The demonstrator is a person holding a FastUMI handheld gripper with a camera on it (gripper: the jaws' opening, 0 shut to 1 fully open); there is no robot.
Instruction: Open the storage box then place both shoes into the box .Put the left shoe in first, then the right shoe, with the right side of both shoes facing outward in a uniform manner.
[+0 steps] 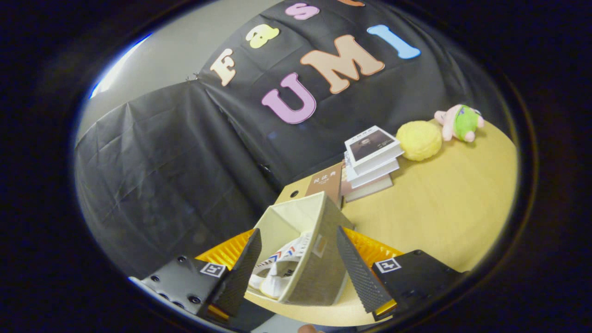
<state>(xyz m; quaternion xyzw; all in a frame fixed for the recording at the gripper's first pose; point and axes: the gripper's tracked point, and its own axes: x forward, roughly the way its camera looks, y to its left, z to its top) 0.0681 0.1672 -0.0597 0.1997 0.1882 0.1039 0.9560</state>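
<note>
A beige fabric storage box [319, 263] stands on the wooden table [439, 208] with its top open. Inside it lies a white shoe [280, 268] with red and blue stripes, resting against the box's left side. My gripper [298, 230] is open, its fingers spread wide, and I see the box and the shoe between them. The left finger [245, 270] is beside the shoe. The right finger [358, 273] is at the box's grey outer wall. I cannot tell whether either finger touches the box.
Beyond the box, a brown book [326, 182] leans beside a stack of books [372, 157]. A yellow fluffy ball [418, 140] and a pink and green plush toy [460, 122] sit further back on the table. Black cloth hangs behind and to the left.
</note>
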